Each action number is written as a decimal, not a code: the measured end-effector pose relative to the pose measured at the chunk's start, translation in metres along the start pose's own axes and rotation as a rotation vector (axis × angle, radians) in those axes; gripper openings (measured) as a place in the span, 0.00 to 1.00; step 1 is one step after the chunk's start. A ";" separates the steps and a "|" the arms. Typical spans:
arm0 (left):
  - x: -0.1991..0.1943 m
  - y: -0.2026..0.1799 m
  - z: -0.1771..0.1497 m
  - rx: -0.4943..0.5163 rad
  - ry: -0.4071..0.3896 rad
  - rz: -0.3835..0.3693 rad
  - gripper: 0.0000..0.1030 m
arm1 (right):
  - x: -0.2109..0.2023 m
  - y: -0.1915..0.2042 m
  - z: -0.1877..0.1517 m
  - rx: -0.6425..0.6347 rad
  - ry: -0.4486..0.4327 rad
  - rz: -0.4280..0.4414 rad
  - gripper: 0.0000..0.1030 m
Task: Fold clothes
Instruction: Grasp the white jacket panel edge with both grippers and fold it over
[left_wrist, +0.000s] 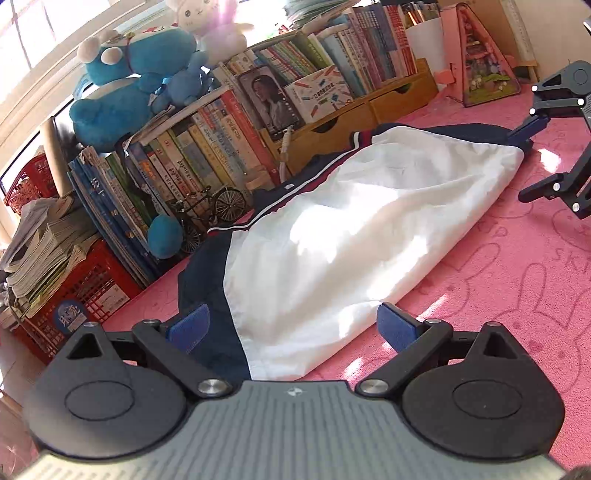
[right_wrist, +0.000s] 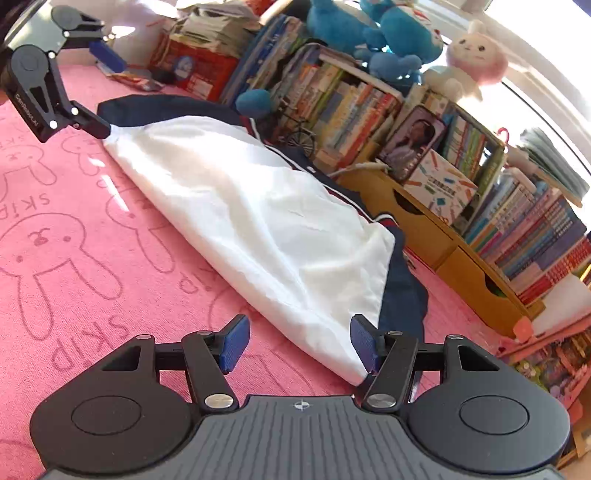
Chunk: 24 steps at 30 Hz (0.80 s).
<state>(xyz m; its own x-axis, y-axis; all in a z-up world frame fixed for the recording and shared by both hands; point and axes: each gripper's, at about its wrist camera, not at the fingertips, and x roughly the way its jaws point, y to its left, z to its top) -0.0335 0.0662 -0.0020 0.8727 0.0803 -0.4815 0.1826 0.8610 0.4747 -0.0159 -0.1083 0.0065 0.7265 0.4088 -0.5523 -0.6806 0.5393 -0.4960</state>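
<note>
White-and-navy jacket (left_wrist: 332, 229) with red-white stripe trim; pink bunny-print cloth (left_wrist: 498, 288); blue gripper pads (left_wrist: 397, 326).

You have one garment (left_wrist: 332, 229), white with navy panels, on one pink rabbit-print cloth (left_wrist: 498, 288). You hold two grippers: the left gripper (left_wrist: 291, 326) near, the right gripper (left_wrist: 532, 158) far right, each with two blue pads spread apart. Along the far side, count three blue plush toys (left_wrist: 122, 92), one white-and-pink plush rabbit (left_wrist: 218, 26), one phone (left_wrist: 271, 99), one model bicycle (left_wrist: 210, 206), two red crates (left_wrist: 81, 291) and two wooden drawers (left_wrist: 402, 98).
</note>
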 end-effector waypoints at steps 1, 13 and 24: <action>0.004 -0.007 0.003 0.015 -0.004 -0.018 0.96 | 0.002 0.006 0.009 -0.025 -0.009 0.029 0.58; 0.061 -0.033 0.017 0.089 0.006 -0.005 0.81 | 0.049 -0.014 0.048 0.187 -0.065 0.108 0.50; 0.067 -0.014 0.029 0.003 -0.002 -0.013 0.60 | 0.047 0.029 0.051 -0.086 -0.107 0.064 0.61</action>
<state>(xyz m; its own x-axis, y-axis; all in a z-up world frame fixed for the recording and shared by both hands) 0.0356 0.0447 -0.0194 0.8713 0.0678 -0.4861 0.1955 0.8605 0.4704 0.0033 -0.0356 0.0000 0.6843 0.5187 -0.5125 -0.7280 0.4468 -0.5199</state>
